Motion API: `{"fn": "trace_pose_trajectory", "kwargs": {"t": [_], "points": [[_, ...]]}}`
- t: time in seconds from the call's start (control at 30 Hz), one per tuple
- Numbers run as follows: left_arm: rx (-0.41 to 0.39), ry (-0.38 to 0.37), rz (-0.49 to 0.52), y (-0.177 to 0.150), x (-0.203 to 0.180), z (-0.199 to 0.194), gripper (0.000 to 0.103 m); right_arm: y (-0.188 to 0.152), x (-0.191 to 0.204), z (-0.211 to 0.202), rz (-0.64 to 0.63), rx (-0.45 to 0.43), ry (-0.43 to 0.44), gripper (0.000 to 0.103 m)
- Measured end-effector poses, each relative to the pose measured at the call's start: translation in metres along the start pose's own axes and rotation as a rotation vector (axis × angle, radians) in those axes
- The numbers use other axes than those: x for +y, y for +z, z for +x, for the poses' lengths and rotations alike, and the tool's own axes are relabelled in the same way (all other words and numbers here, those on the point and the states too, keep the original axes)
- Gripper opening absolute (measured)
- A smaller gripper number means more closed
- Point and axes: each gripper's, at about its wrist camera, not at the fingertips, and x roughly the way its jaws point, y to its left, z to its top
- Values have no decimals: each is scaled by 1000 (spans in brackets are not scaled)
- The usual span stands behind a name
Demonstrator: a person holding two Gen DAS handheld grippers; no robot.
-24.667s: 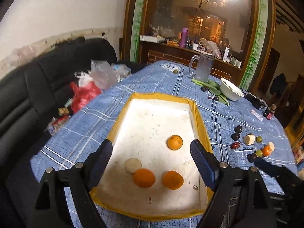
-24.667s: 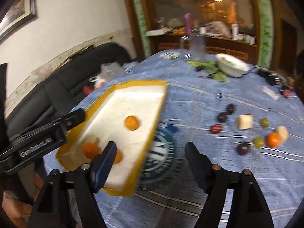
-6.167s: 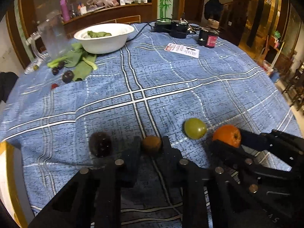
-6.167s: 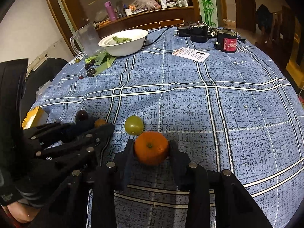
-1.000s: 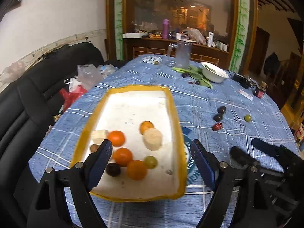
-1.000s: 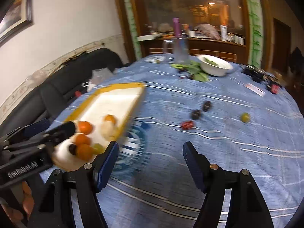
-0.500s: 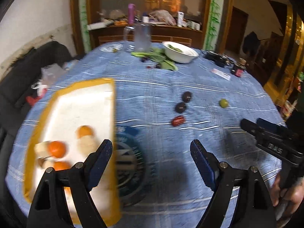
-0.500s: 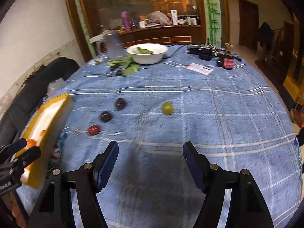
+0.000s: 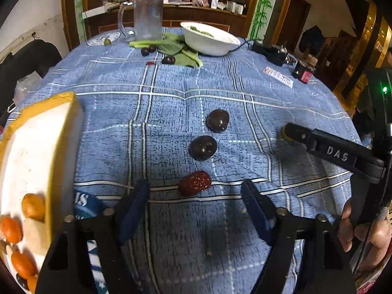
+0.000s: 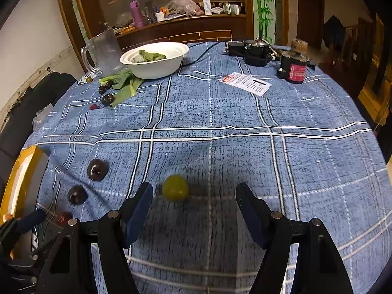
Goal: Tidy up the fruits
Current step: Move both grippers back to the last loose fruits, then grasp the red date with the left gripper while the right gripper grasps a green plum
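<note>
My left gripper [image 9: 195,191] hovers over the blue checked cloth, its jaws closing, with a red date [image 9: 194,186] lying between the fingertips, not pressed. Beyond it lie two dark plums [image 9: 203,147] [image 9: 217,120]. The yellow-rimmed white tray [image 9: 60,147] at the left holds several oranges [image 9: 33,207] and pale fruit pieces. My right gripper [image 10: 194,196] stands open just behind a green grape [image 10: 175,191], which sits near its left finger. The right view also catches the two plums [image 10: 97,169] [image 10: 77,195] and the date [image 10: 64,217] at the left.
A white bowl [image 9: 208,38] with greens, a glass jug [image 9: 148,17], leaves and small dark fruits [image 9: 168,60] sit at the table's far side. A black device [image 10: 254,51], a red-labelled can [image 10: 292,71] and a card [image 10: 246,83] lie far right. A black sofa [image 9: 27,61] is left.
Both grippers swung right, away from the tray, and dropped toward the cloth. The date now lies between my left jaws, which have narrowed; the grape is now close before my right gripper.
</note>
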Motion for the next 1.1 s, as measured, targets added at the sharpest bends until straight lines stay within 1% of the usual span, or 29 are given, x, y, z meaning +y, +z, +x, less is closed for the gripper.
{"fn": "trace_pose_trajectory", "kwargs": {"t": [0.03,0.07,0.1,0.23,0.3,0.37,0.4,0.43,0.47,0.5,0.53,0.7,0.87,0.97,1.1], "points": [[6,-3,2,-1,1,3,62,0,-1,3,3,2,9,74],[9,-4,5,-1,2,6,56,1,-1,5,1,5,14,74],[-10,5,20,-2,1,6,52,1,-1,8,-1,9,17,74],[-35,11,40,-4,-1,6,50,0,0,10,-13,10,33,74],[-50,12,46,-6,-2,5,50,0,4,11,-32,13,23,73],[-59,15,50,-7,-2,5,49,-2,10,10,-64,17,12,60],[-62,19,55,-8,-3,6,43,-3,14,10,-84,18,0,49],[-64,18,59,-7,-4,6,39,-4,18,9,-104,18,-8,41],[-66,18,63,-8,-4,6,31,-5,20,9,-111,18,-6,38],[-67,19,67,-8,-5,6,28,-6,21,9,-115,17,1,33],[-68,19,67,-8,-5,6,28,-6,22,9,-115,17,10,30],[-73,2,43,-7,-1,6,27,-7,16,4,-91,-12,30,26],[-91,2,41,-6,-3,3,27,-6,10,-4,-57,-44,51,25],[-91,0,40,-5,-5,1,27,-7,3,-11,8,-40,110,25],[-110,-33,29,-11,-4,-20,27,-13,-5,-29,94,-44,182,25]]}}
